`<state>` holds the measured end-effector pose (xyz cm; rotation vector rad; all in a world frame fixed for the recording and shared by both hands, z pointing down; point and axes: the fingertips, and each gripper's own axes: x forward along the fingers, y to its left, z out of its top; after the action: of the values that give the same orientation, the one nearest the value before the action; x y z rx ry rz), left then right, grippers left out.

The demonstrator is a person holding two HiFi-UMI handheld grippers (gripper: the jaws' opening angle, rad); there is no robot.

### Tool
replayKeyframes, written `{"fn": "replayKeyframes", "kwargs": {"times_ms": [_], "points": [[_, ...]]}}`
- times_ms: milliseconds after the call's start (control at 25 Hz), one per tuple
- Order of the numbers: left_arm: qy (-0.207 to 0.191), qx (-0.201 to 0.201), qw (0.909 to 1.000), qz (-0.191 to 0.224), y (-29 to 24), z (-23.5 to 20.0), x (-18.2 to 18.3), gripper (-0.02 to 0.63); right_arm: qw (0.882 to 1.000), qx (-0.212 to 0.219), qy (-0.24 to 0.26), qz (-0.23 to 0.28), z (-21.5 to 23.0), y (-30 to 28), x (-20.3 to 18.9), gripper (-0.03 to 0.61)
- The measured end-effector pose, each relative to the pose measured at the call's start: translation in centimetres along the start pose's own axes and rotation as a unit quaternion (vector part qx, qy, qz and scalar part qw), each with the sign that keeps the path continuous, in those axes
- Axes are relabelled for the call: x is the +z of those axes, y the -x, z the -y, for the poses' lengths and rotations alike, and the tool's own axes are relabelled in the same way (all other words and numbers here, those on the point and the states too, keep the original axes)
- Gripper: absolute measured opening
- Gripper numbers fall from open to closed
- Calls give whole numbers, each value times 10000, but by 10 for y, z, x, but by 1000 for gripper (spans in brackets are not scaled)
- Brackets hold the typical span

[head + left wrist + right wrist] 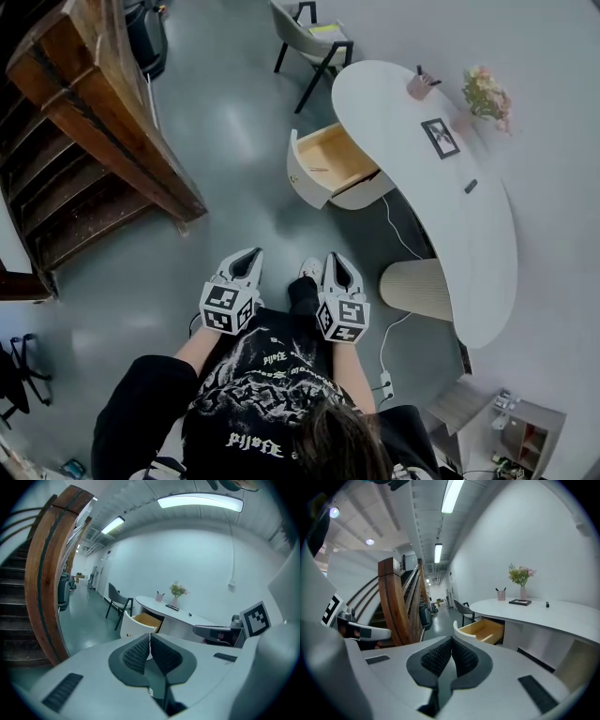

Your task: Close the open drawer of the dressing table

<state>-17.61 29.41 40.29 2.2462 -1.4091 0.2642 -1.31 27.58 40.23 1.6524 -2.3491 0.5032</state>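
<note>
Drawer [302, 176] juts from dressing table [394, 122]; floor [244, 187] separates it from closed left claw [250, 255] and closed right claw [336, 259].

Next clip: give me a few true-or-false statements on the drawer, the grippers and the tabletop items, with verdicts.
1. The white drawer with a pale wooden inside stands open from the curved white dressing table. True.
2. The left gripper grips the drawer front. False: it is shut on nothing, well short of the drawer.
3. The right gripper is shut and empty. True.
4. The black picture frame lies inside the drawer. False: it lies on the tabletop.
</note>
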Motion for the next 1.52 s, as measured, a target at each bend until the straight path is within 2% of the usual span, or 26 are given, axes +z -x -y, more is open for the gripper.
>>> {"fn": "replayKeyframes", "kwargs": {"times_ms": [360,680,920,1120,1280,1520], "points": [[-285,44,9987,-418,-73,14,15,28,9997,122,-131,-150,60,-62,23,23],[121,626,9971,-405,-137,-1,39,28,9970,699,68,-330,95,-124,48,23],[140,867,9952,-438,-187,14,54,28,9911,1177,382,-482,127,-158,67,23],[326,1163,9917,-438,-213,15,53,28,9881,1359,398,-604,152,-177,67,23],[427,1338,9893,-408,-221,10,58,28,9886,1309,327,-668,164,-185,67,23],[245,1425,9884,-467,-238,-4,65,28,9863,1413,279,-805,166,-195,63,23]]}}
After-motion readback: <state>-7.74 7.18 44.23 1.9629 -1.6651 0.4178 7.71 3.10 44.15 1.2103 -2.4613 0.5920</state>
